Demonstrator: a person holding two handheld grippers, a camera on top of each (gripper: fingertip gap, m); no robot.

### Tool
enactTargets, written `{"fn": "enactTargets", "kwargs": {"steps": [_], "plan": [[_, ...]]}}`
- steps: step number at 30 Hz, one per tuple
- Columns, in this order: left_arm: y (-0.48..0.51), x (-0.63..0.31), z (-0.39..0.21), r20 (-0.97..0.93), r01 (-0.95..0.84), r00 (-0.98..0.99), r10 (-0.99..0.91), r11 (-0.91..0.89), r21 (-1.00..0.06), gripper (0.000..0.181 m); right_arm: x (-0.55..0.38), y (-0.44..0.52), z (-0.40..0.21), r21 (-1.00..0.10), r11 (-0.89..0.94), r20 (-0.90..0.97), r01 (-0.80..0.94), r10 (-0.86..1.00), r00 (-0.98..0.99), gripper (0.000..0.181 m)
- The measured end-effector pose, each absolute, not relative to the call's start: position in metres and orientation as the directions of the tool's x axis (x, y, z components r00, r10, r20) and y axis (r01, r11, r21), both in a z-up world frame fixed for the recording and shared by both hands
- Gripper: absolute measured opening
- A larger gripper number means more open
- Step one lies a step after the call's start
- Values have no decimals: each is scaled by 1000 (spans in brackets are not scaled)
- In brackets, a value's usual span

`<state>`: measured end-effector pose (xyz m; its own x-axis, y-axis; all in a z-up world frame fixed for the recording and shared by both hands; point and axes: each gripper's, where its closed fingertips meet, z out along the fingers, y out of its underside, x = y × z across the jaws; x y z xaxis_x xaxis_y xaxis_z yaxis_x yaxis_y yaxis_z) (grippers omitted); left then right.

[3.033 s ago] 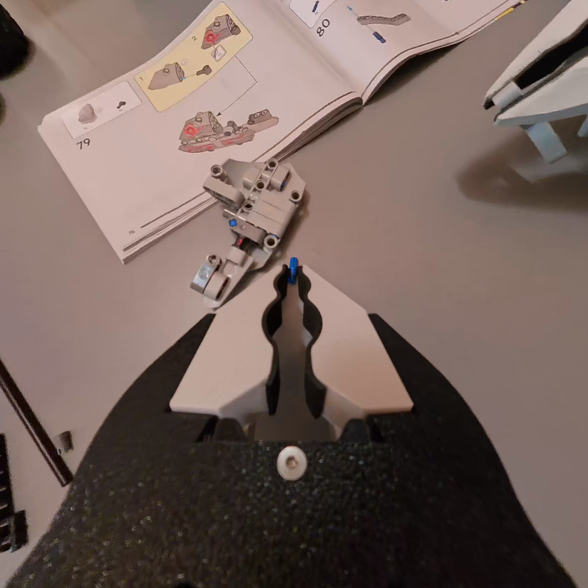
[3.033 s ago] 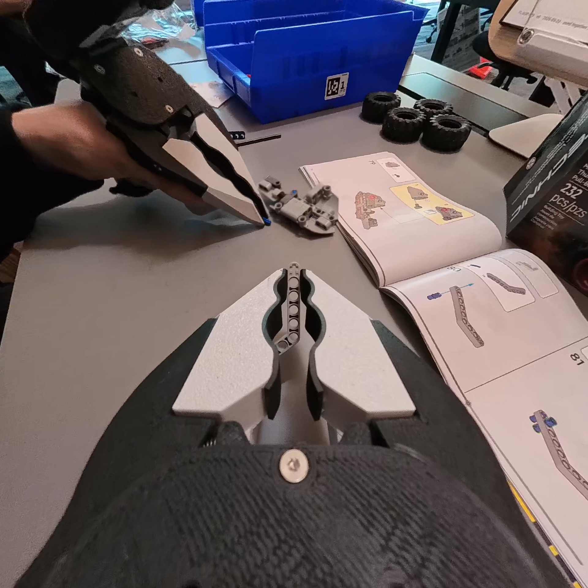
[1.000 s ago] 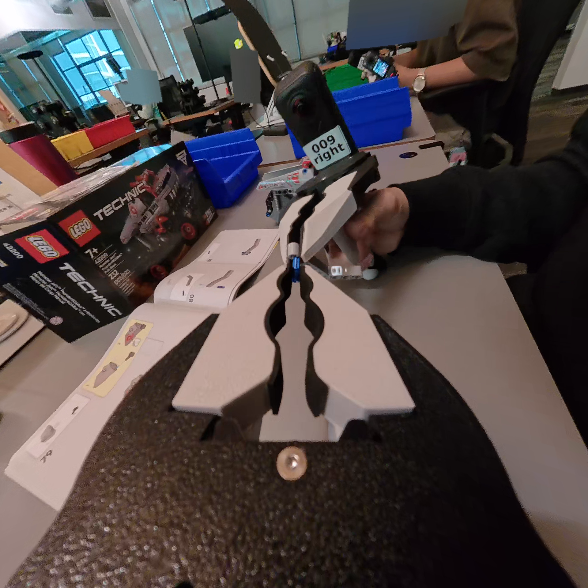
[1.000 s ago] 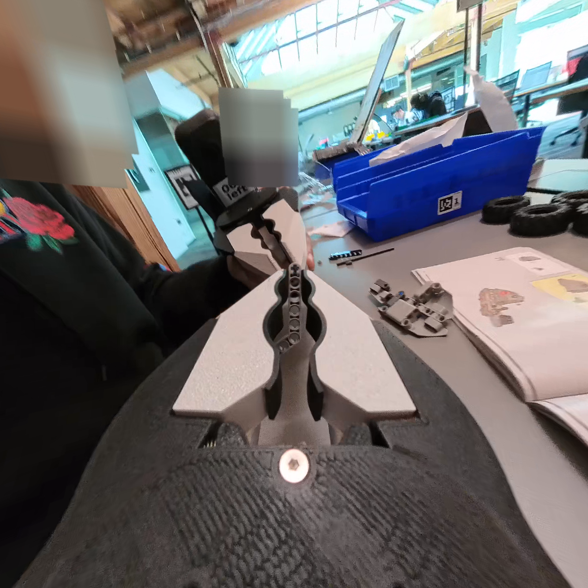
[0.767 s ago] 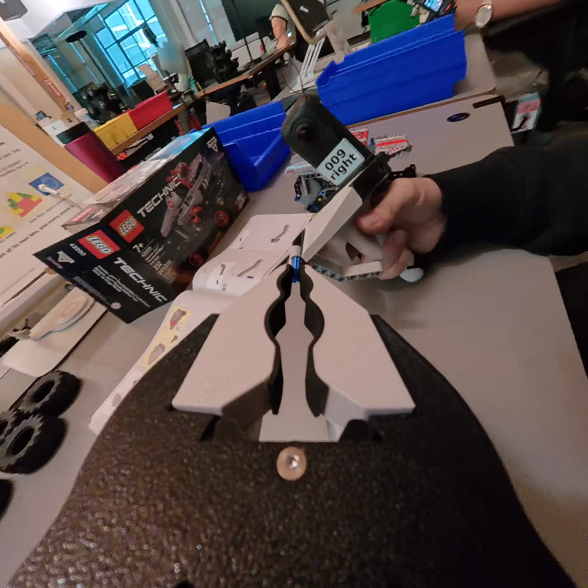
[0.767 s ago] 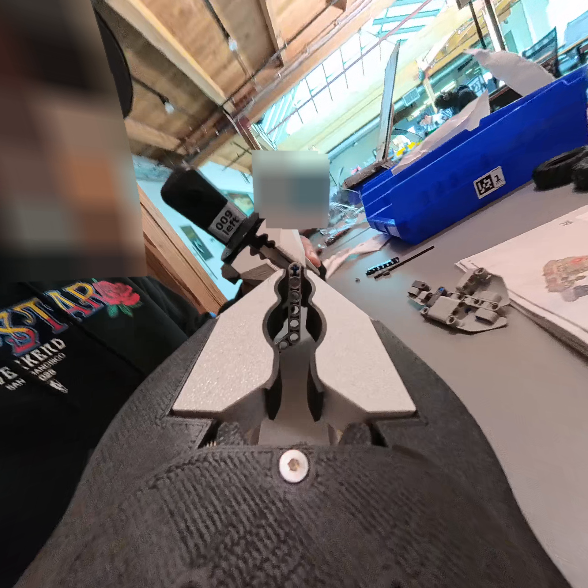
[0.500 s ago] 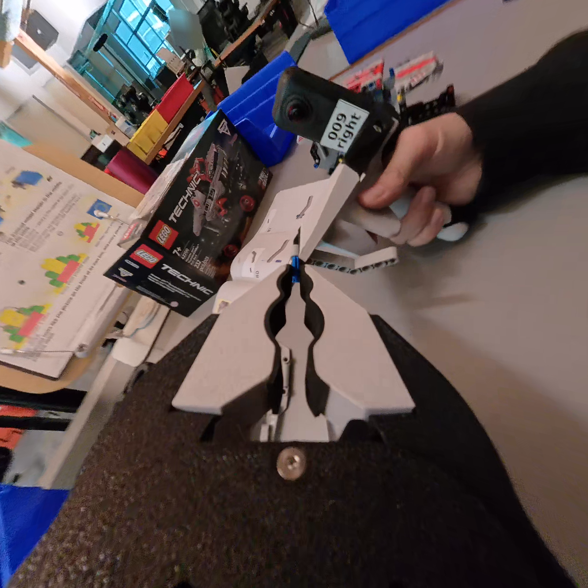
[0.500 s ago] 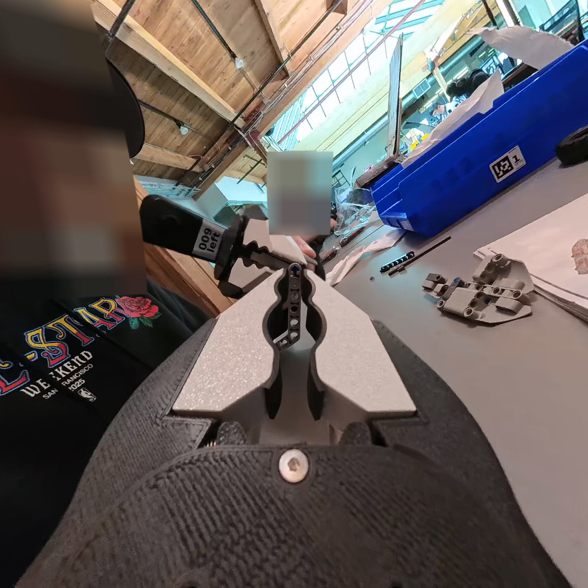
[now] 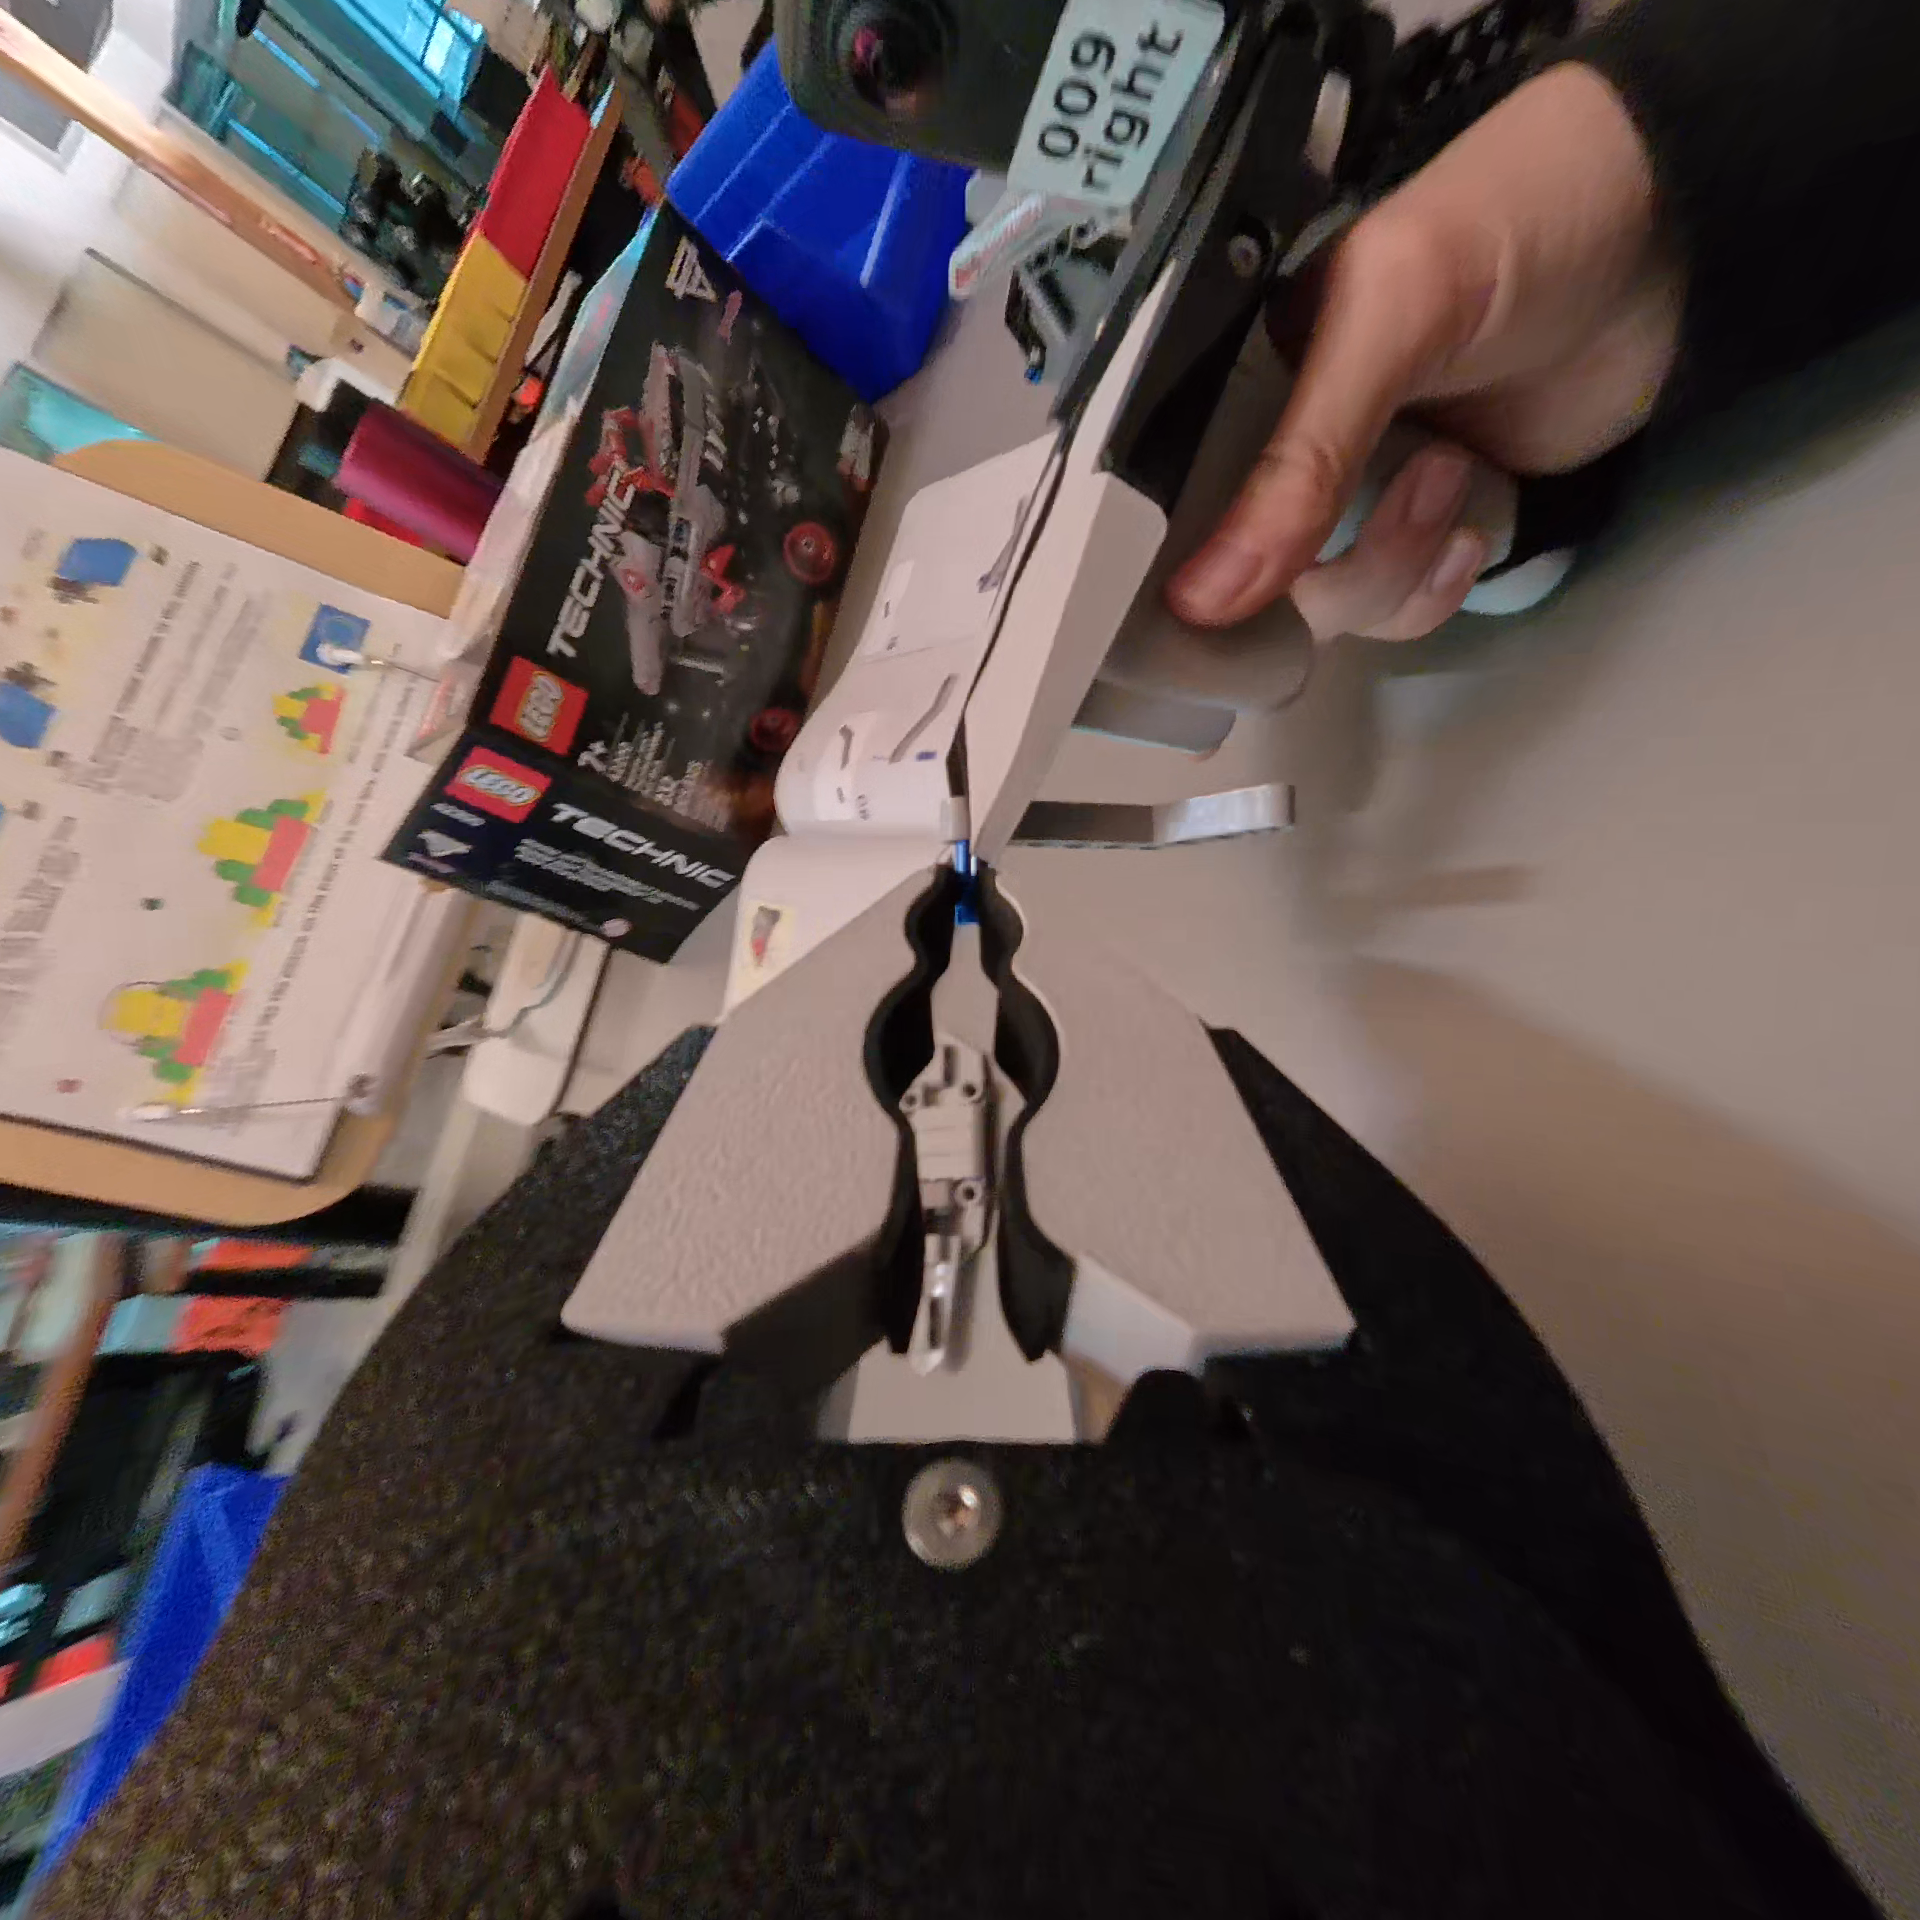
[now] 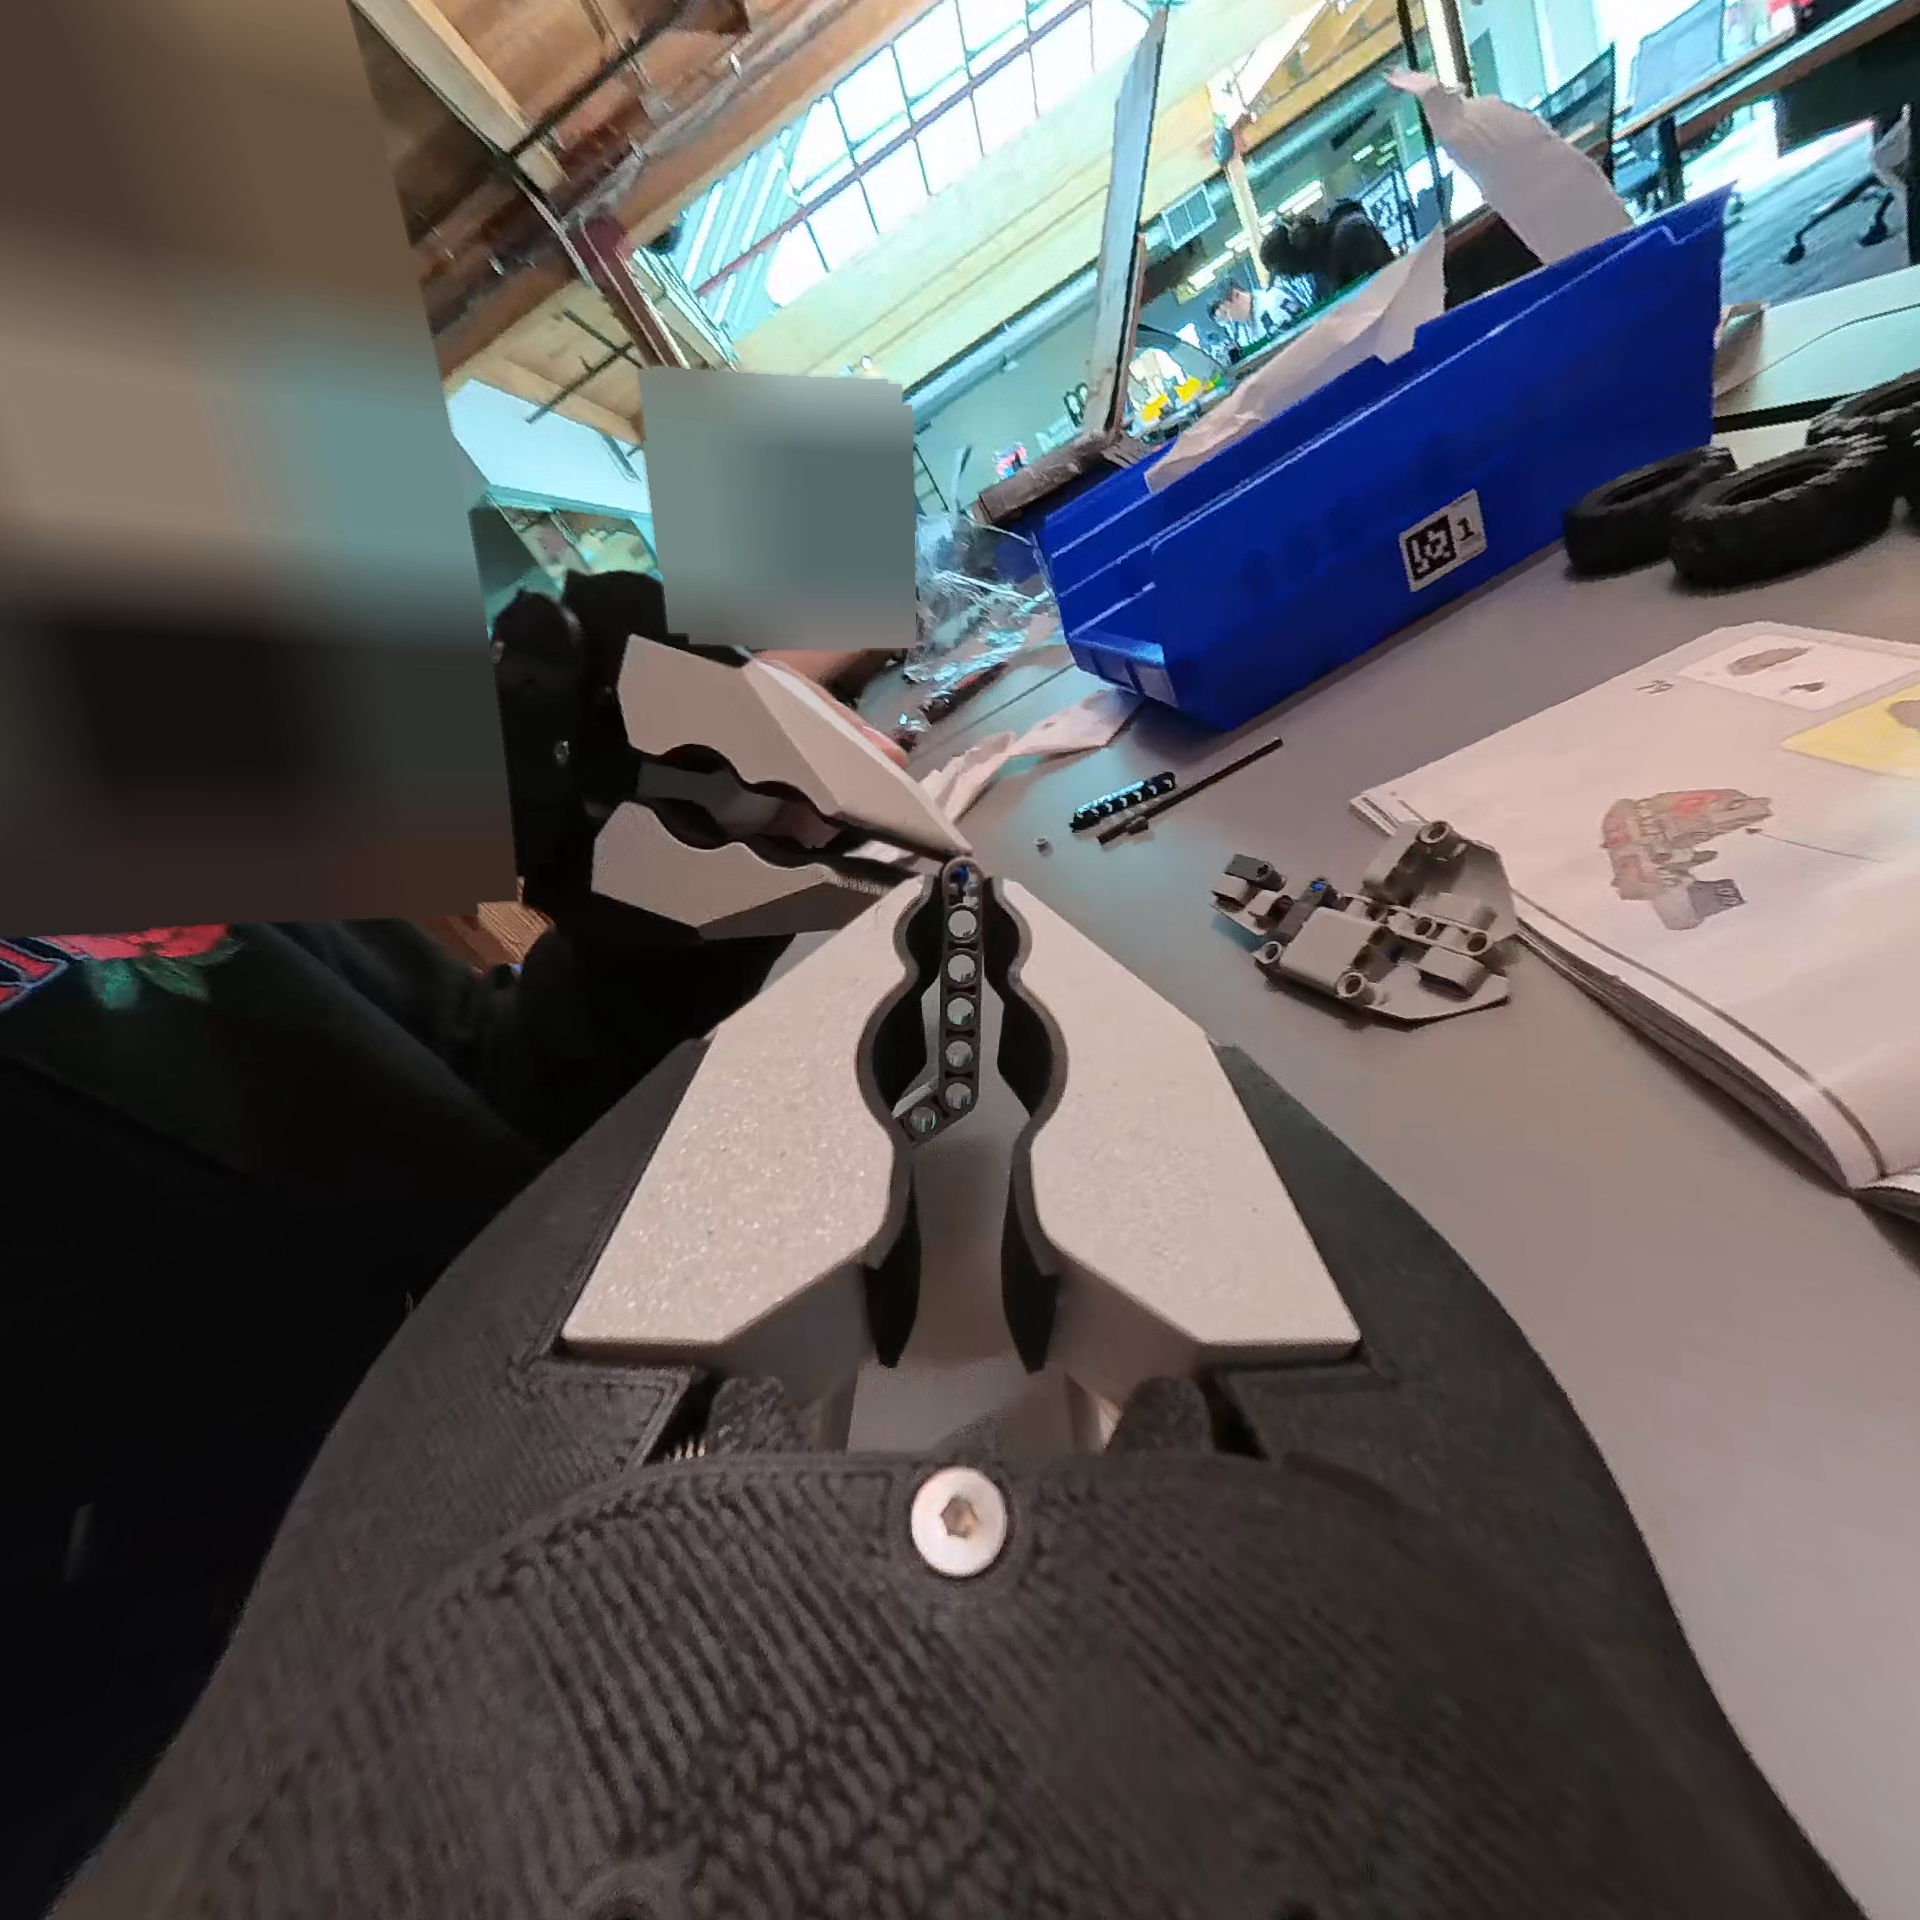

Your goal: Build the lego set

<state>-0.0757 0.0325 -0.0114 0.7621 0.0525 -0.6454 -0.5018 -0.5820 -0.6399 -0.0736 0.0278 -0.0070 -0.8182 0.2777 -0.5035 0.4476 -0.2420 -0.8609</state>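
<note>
Grippers [image 9: 961, 883] [image 10: 961, 883] 2, pin [image 9: 964, 883] 1, beam [image 10: 956, 1003] 1, tyres [image 10: 1766, 509] maybe 3

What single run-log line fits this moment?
left gripper: shut on blue pin | right gripper: shut on grey beam | pin at beam's end hole | sub-assembly on table

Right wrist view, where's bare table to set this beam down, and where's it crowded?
Bare grey table lies right of the right gripper, in front of the booklet and the grey assembly. Crowded: between the assembly and the blue bin, with the black strip, rod, and wrappers.
</note>
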Motion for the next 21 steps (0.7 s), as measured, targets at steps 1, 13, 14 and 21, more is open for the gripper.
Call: {"fn": "enactTargets", "kwargs": {"steps": [1,13,14,21], "plan": [[33,-75,-13,-608,-485,792,54,-549,-680,1,-74,28,-9,-857,-236,-512,459,278,-813,6],[29,-76,-39,-419,-346,908,0,-565,-749,1,-76,26,-27,-821,-153,-568,550,307,-763,6],[25,-73,-51,-355,-307,934,-37,-590,-746,2,-77,25,-33,-828,-111,-552,550,343,-760,6],[6,-61,-111,-4,-55,998,-68,-772,-633,1,-84,35,-60,-808,11,-506,590,500,-702,6]]}}
